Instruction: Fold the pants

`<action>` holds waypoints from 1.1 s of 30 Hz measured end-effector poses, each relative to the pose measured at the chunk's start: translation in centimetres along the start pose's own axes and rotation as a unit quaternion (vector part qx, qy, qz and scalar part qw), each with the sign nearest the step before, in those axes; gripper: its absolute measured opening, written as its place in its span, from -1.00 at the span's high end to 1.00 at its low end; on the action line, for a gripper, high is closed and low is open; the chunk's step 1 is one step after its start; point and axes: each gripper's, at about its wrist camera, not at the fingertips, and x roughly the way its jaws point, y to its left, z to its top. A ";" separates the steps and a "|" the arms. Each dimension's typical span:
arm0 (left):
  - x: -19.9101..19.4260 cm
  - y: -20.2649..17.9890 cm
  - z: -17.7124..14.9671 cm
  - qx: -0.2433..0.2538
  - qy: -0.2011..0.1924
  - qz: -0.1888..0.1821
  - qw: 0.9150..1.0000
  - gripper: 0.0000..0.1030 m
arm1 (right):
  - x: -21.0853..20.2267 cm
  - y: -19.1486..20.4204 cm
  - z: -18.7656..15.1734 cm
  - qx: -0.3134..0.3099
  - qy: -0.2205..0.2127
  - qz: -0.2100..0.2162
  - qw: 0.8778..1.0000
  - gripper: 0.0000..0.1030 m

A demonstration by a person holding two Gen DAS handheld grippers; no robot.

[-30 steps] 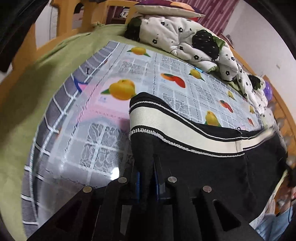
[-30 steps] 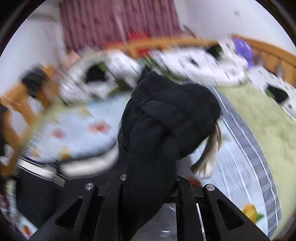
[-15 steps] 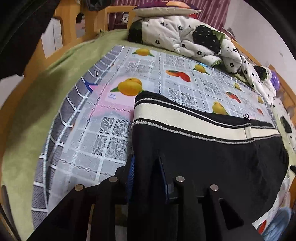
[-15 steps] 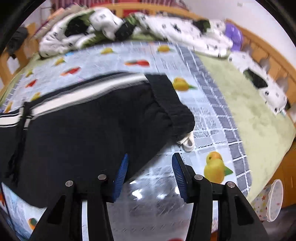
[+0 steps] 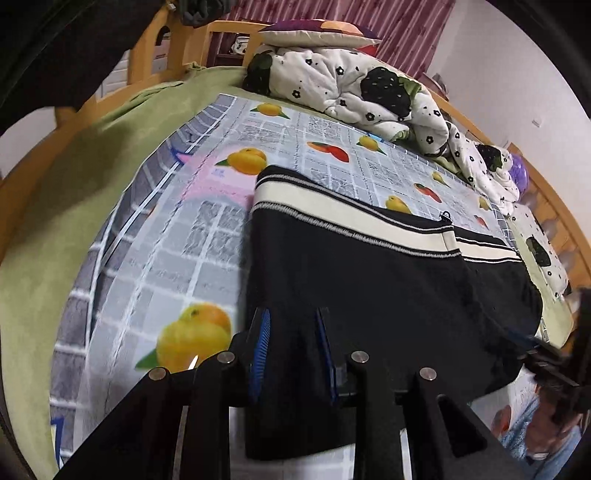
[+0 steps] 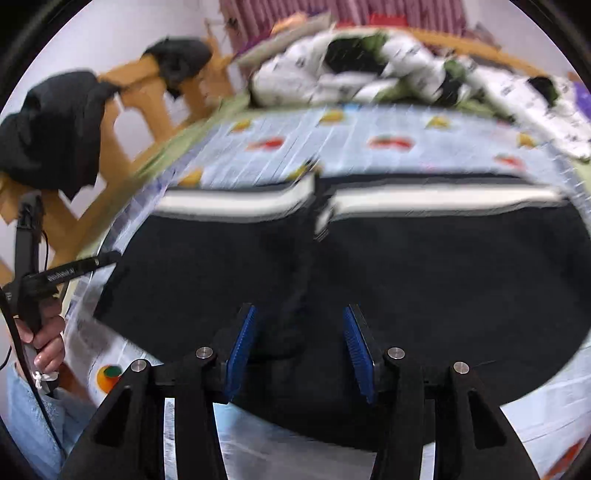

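Observation:
Black pants (image 5: 388, 280) with a cream side stripe (image 5: 332, 210) lie flat across the fruit-printed mat (image 5: 192, 258). One layer is folded over the other. My left gripper (image 5: 291, 314) is open over the pants' near left corner. Black cloth lies slack between its blue pads (image 5: 260, 343). In the right wrist view the pants (image 6: 443, 266) fill the middle. My right gripper (image 6: 300, 310) hangs open above them, over a ridge in the cloth, and grips nothing. The picture there is blurred. A hand (image 6: 44, 343) holds the left gripper's handle (image 6: 70, 273) at that view's left edge.
A white quilt with black flowers (image 5: 351, 85) and a pillow (image 5: 317, 31) are heaped at the far end of the bed. Green sheet (image 5: 55, 192) borders the mat. A wooden bed rail (image 6: 147, 96) carries dark clothes (image 6: 55, 129).
My right gripper let go of the bunched pants end and swept sideways over the flat pants. My left gripper's jaws came apart off the cloth and drew back a little.

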 end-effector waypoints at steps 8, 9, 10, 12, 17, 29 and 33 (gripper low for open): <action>-2.2 1.4 -2.2 -0.018 -0.015 -0.076 0.997 0.53 | -2.5 -2.0 -1.3 0.085 -0.045 0.107 0.990 0.68; -2.2 1.2 -2.3 -0.016 -0.014 -0.080 0.997 0.53 | -1.9 -2.1 -1.7 0.087 -0.034 0.099 0.991 0.68; -2.0 0.9 -2.4 -0.009 -0.010 -0.085 0.996 0.53 | -0.6 -1.8 -2.3 0.073 -0.013 0.075 0.994 0.68; -1.2 -0.1 -2.6 0.014 0.007 -0.074 0.997 0.53 | 1.4 -1.2 -3.5 0.053 0.013 0.044 0.998 0.61; 0.4 -1.2 -3.7 0.044 0.025 -0.035 0.998 0.32 | 0.2 -0.1 -3.4 0.016 -0.002 0.011 1.000 0.34; 0.2 0.5 -2.4 -0.017 -0.012 -0.058 0.998 -0.23 | 2.8 0.0 6.9 -0.031 -0.045 -0.022 0.998 0.13; 1.5 0.2 -2.5 0.005 0.007 -0.034 0.999 -0.23 | 8.4 0.1 8.7 -0.028 0.024 -0.044 0.998 0.18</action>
